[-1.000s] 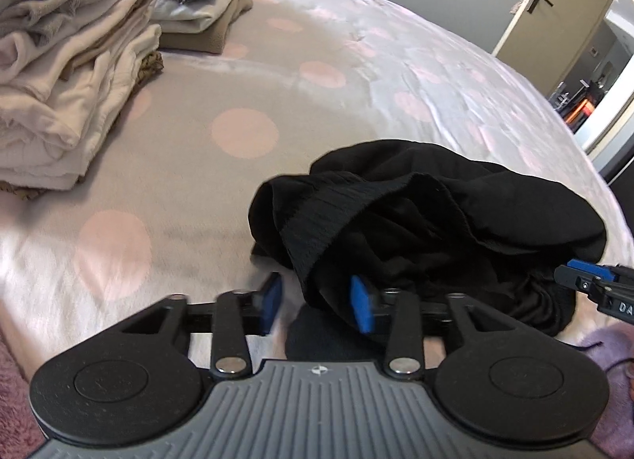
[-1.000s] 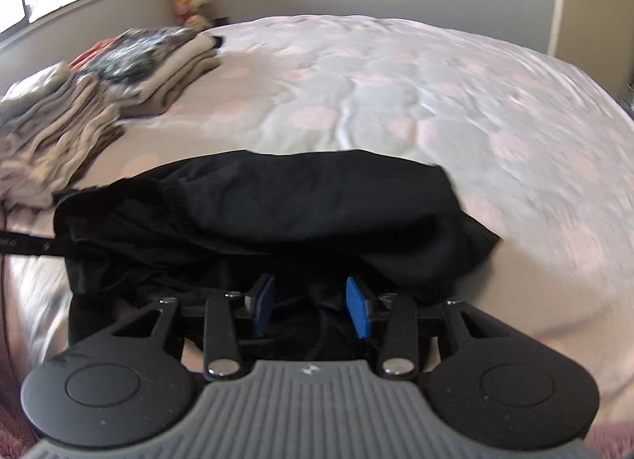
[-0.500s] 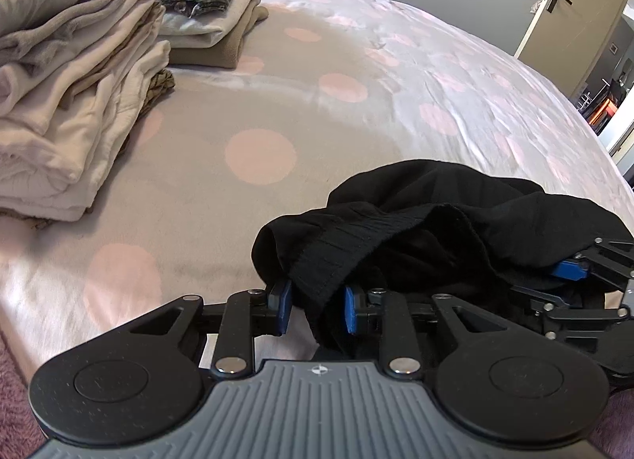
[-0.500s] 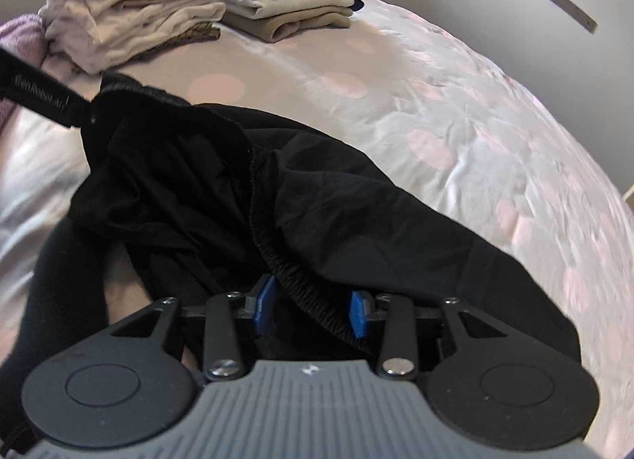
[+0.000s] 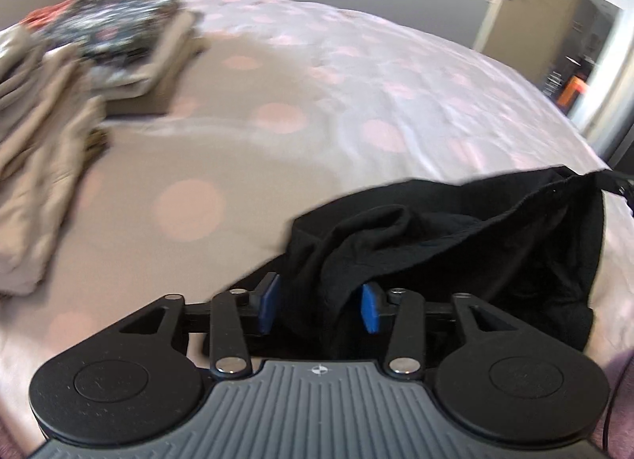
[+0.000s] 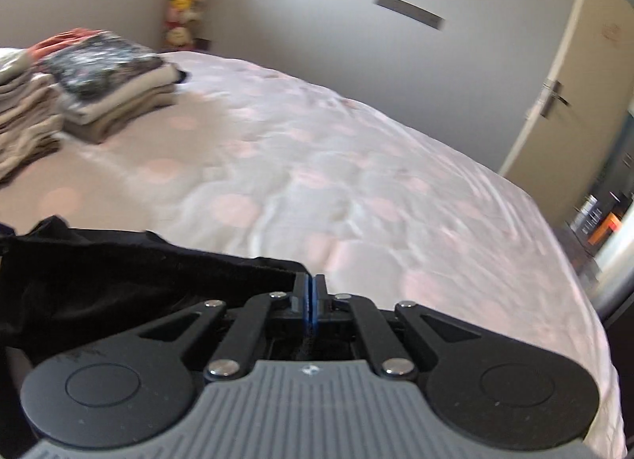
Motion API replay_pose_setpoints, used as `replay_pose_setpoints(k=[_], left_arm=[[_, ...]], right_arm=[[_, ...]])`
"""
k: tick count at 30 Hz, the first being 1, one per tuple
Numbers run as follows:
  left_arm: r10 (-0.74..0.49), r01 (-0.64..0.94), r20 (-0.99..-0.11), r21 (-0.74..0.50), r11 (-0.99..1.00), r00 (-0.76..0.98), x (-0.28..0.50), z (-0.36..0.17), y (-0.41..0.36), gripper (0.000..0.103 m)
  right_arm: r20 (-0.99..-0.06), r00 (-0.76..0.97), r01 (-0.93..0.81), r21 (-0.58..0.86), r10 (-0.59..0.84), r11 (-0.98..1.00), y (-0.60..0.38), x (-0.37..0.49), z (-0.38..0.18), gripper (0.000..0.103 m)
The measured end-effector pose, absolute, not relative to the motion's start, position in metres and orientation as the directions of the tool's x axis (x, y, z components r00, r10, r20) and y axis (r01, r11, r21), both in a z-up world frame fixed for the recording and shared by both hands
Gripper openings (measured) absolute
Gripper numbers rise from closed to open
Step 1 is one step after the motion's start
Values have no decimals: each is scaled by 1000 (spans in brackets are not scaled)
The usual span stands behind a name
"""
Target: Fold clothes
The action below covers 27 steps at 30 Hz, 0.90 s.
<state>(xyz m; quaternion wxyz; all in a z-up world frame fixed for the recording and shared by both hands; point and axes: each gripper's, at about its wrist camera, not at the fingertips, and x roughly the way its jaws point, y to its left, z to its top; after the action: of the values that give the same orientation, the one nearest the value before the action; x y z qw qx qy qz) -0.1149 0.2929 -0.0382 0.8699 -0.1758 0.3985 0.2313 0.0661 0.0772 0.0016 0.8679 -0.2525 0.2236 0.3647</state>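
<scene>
Draping limp black knit garment (image 5: 455, 237), right gripper (image 6: 309, 302) fingers pinched on its hem, left gripper (image 5: 319, 302) fingers parted around a fold

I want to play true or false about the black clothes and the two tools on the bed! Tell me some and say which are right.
1. The right tool is pinched shut on the black garment. True.
2. The left tool is squeezed fully shut. False: its blue pads are apart, with black cloth lying between them.
3. The bed cover has pink spots. True.
4. The folded clothes sit on the floor. False: they are stacked on the bed.
5. The black garment is neatly folded. False: it is bunched up and stretched between the tools.
</scene>
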Motion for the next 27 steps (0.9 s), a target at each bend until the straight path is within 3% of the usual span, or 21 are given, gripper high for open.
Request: replay_pose_setpoints(k=[6, 10, 12, 17, 19, 20, 21, 24, 26, 27], left_arm=[[221, -482, -784, -111, 869, 580, -79, -38, 276, 36], [208, -443, -781, -96, 891, 589, -67, -36, 264, 32], [210, -443, -783, -91, 892, 585, -64, -36, 260, 30], [253, -468, -791, -47, 882, 556, -67, -35, 263, 14], [258, -488, -792, -56, 871, 553, -72, -33, 269, 13], [263, -497, -790, -61, 866, 554, -75, -31, 271, 12], [271, -508, -786, -62, 859, 555, -78, -28, 273, 11], [297, -539, -770, -72, 839, 565, -88, -20, 282, 9], [306, -549, -758, -82, 832, 577, -94, -12, 286, 8], [316, -554, -749, -82, 829, 583, -96, -8, 288, 8]], right_arm=[[-590, 716, -592, -229, 374, 772, 16, 115, -3, 0], [-634, 634, -654, -133, 443, 745, 2, 112, -15, 0], [-644, 580, -710, -101, 498, 697, 6, 103, -23, 6], [-668, 515, -776, -96, 537, 624, 28, 99, -41, 9], [-687, 494, -782, -84, 532, 618, 35, 106, -48, 20], [-696, 485, -784, -78, 529, 616, 39, 110, -52, 34], [-705, 478, -783, -72, 524, 617, 42, 115, -56, 38], [-726, 453, -782, -44, 518, 621, 49, 127, -65, 32], [-721, 438, -785, -15, 537, 619, 49, 127, -64, 6], [-707, 444, -785, -11, 551, 619, 47, 123, -59, 6]])
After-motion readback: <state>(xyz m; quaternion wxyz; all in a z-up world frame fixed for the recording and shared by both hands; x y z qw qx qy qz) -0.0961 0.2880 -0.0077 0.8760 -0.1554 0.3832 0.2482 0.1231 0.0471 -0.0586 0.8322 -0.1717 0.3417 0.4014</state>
